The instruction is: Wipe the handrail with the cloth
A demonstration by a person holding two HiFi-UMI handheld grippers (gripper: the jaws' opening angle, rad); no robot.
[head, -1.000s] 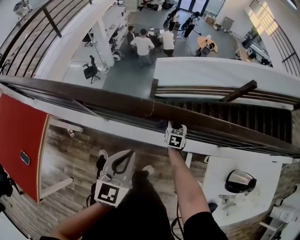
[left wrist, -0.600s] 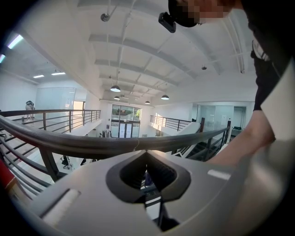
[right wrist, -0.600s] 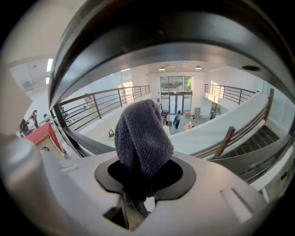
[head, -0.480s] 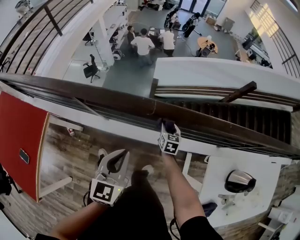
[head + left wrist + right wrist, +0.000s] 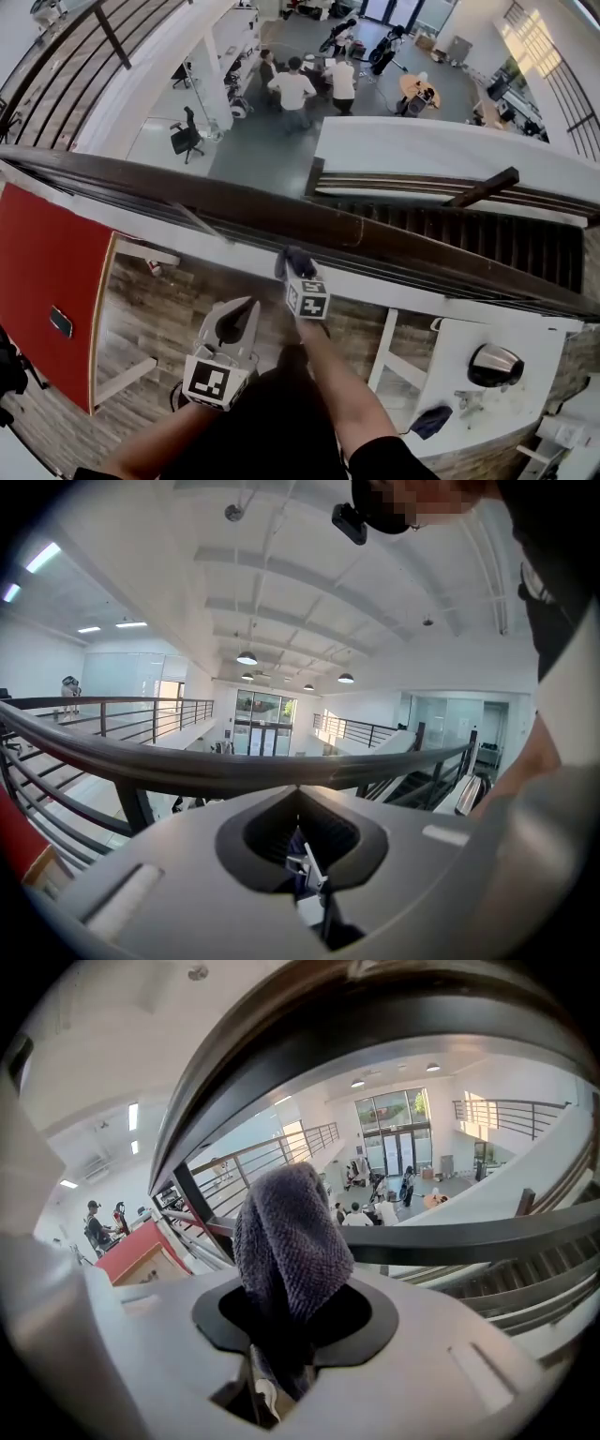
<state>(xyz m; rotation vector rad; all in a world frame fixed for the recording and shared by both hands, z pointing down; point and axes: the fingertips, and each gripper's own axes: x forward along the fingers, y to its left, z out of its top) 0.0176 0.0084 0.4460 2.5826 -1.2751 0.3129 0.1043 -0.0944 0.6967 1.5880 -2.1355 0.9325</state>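
Note:
The dark wooden handrail (image 5: 187, 192) runs across the head view from upper left to lower right. My right gripper (image 5: 293, 272) is shut on a dark grey cloth (image 5: 292, 262), which sits just at the rail's near side; whether it touches the rail I cannot tell. In the right gripper view the cloth (image 5: 289, 1241) bulges out from the right gripper (image 5: 295, 1288), with the handrail (image 5: 309, 1044) arching close above. My left gripper (image 5: 246, 307) hangs lower and to the left, shut on nothing. In the left gripper view the left gripper (image 5: 298, 794) points at the handrail (image 5: 216, 766).
Beyond the rail the floor drops to an atrium with people (image 5: 292, 89) standing below. A red panel (image 5: 47, 281) lies lower left, a white desk (image 5: 487, 394) lower right, and stairs (image 5: 450, 230) run under the rail at right. Thin lower rails (image 5: 450, 281) run beneath the handrail.
My right gripper has slid left along the rail with the cloth and dropped slightly toward me. The left gripper has barely moved.

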